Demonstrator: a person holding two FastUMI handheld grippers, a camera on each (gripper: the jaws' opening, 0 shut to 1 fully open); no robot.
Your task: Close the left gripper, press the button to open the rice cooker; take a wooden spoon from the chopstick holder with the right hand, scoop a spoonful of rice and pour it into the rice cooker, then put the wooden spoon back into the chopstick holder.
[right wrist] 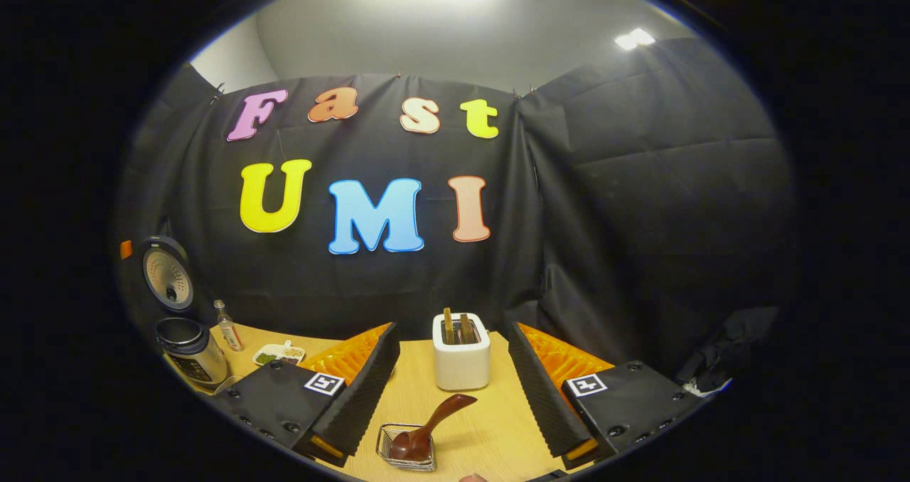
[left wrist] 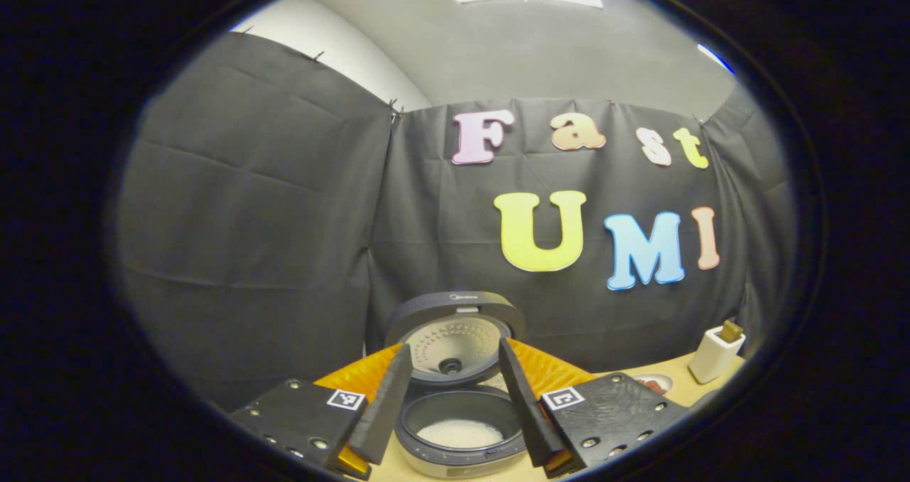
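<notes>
Left gripper view looks down its own two fingers at the rice cooker (left wrist: 461, 425), which stands open, lid tipped back, with a patch of white rice lying in the pot. The left gripper (left wrist: 455, 414) has its jaws spread, holding nothing, one finger either side of the pot's rim in this view.

Right gripper view shows the right gripper (right wrist: 451, 404) with jaws wide and empty. Between its fingers, farther off, stands the white chopstick holder (right wrist: 461, 361) with wooden handles poking up. Nearer, a wooden spoon (right wrist: 426, 432) rests with its bowl in a small wire basket (right wrist: 407, 450) and its handle slanting up and to the right.

The button press looks finished; whether a scoop has already been poured cannot be told.

Next, the right gripper likely needs to close on the slanted handle.

Bare table (right wrist: 490, 425) lies around the basket, giving room; the holder sits close behind.
</notes>
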